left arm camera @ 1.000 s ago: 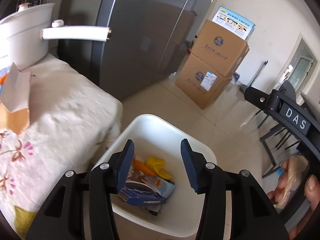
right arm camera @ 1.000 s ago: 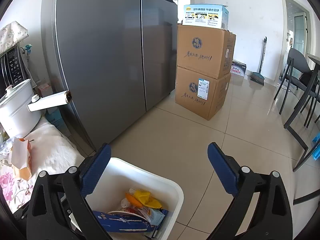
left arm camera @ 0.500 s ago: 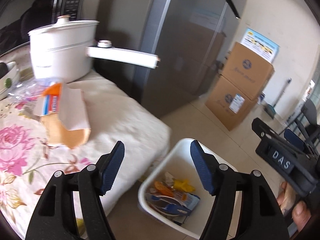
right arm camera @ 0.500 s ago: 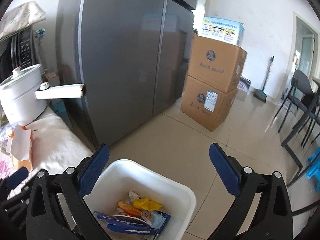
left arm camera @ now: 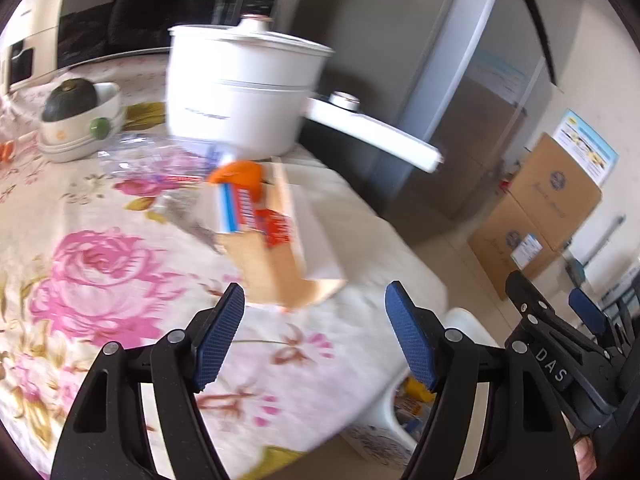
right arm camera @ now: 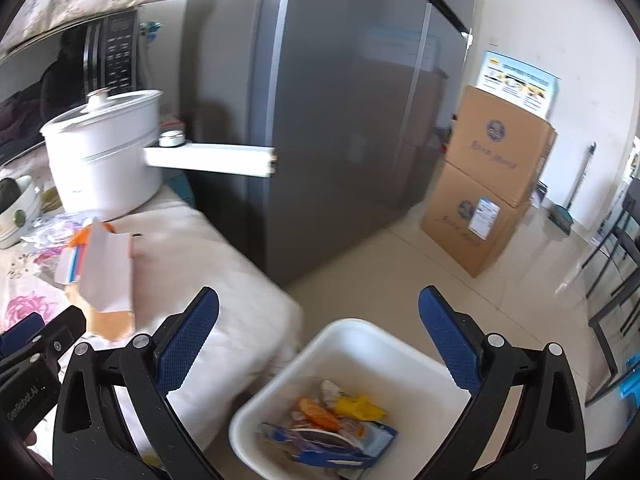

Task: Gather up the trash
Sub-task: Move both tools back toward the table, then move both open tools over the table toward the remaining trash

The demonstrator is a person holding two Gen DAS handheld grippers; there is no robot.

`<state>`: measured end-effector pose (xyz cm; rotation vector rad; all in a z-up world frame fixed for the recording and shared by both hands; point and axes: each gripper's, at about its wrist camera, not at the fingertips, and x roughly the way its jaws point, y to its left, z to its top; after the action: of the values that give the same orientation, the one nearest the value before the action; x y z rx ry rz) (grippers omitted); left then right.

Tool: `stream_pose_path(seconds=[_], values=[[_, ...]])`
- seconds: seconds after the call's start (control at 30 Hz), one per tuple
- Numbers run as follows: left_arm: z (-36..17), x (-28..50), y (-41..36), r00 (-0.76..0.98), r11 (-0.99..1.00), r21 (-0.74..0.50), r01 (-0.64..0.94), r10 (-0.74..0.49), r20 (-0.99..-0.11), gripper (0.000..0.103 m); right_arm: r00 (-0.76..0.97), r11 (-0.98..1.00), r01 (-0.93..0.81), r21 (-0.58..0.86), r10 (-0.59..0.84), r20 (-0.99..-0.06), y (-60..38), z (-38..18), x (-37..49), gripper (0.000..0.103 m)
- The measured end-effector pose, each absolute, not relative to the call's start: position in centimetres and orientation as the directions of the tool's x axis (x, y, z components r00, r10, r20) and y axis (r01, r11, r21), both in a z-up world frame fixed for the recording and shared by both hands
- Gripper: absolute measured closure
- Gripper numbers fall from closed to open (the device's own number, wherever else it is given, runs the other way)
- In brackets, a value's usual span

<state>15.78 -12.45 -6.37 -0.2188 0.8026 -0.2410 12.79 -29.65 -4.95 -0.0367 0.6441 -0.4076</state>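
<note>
A torn cardboard carton point(left arm camera: 276, 248) with orange and blue print lies on the flowered tablecloth point(left arm camera: 100, 248), just beyond my left gripper point(left arm camera: 314, 338). The left jaws are opening and nothing is between them. A crumpled clear plastic wrapper point(left arm camera: 160, 156) lies behind the carton. The white bin point(right arm camera: 360, 330) stands on the floor by the table edge, holding several wrappers point(right arm camera: 328, 428). My right gripper point(right arm camera: 318, 336) hovers open and empty over the bin's near rim. The carton point(right arm camera: 106, 276) also shows at the left of the right wrist view.
A white electric pot point(left arm camera: 244, 92) with a long handle stands at the back of the table. A bowl holding a dark green squash point(left arm camera: 72, 94) sits to its left. A grey fridge point(right arm camera: 340, 120), stacked cardboard boxes point(right arm camera: 492, 176) and dark chairs point(right arm camera: 616, 280) stand around the tiled floor.
Both views have swung left, away from the bin and toward the table. The left jaws have spread wider, and the carton now lies straight ahead of them.
</note>
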Motion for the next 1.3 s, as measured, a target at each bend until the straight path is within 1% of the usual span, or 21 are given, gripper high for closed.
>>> stream_pose_path(seconds=[0.37, 0.53, 0.77, 1.03, 1.1, 1.17, 1.27, 1.3], values=[[-7.2, 16.8, -5.7, 0.675, 0.964, -0.267, -0.01, -0.19, -0.713, 0.031, 0.747, 0.956, 0.247, -0.159, -0.292, -0.597, -23.3, -5.5, 15.7, 0.007], [-7.7, 16.9, -2.5, 0.666, 0.956, -0.282, -0.081, -0.159, -0.729, 0.031, 0.753, 0.968, 0.2, -0.15, -0.25, -0.609, -20.6, -5.8, 16.8, 0.007], [-7.3, 16.9, 2.2, 0.666, 0.929, -0.317, -0.189, -0.116, -0.737, 0.031, 0.776, 0.981, 0.089, -0.173, -0.177, -0.605, -15.4, -5.4, 18.5, 0.007], [-7.0, 16.4, 8.1, 0.666, 0.886, -0.336, -0.319, -0.043, -0.745, 0.031, 0.744, 0.971, -0.07, -0.229, -0.102, -0.661, -9.9, -7.2, 20.7, 0.007], [-7.0, 16.2, 9.9, 0.658, 0.863, -0.359, -0.355, -0.043, -0.752, 0.031, 0.74, 0.954, -0.143, -0.262, -0.073, -0.668, -8.2, -7.6, 21.4, 0.007], [-6.8, 15.9, 11.5, 0.657, 0.841, -0.382, -0.384, -0.042, -0.753, 0.031, 0.742, 0.915, -0.232, -0.329, -0.052, -0.669, -6.3, -7.9, 22.2, 0.007], [-6.0, 15.2, 14.3, 0.671, 0.798, -0.431, -0.422, -0.045, -0.74, 0.031, 0.734, 0.782, -0.414, -0.466, -0.016, -0.678, -3.0, -8.3, 23.6, 0.007], [-5.7, 15.1, 14.9, 0.676, 0.79, -0.44, -0.428, -0.043, -0.735, 0.031, 0.738, 0.737, -0.445, -0.508, -0.019, -0.674, -2.1, -8.4, 24.0, 0.007]])
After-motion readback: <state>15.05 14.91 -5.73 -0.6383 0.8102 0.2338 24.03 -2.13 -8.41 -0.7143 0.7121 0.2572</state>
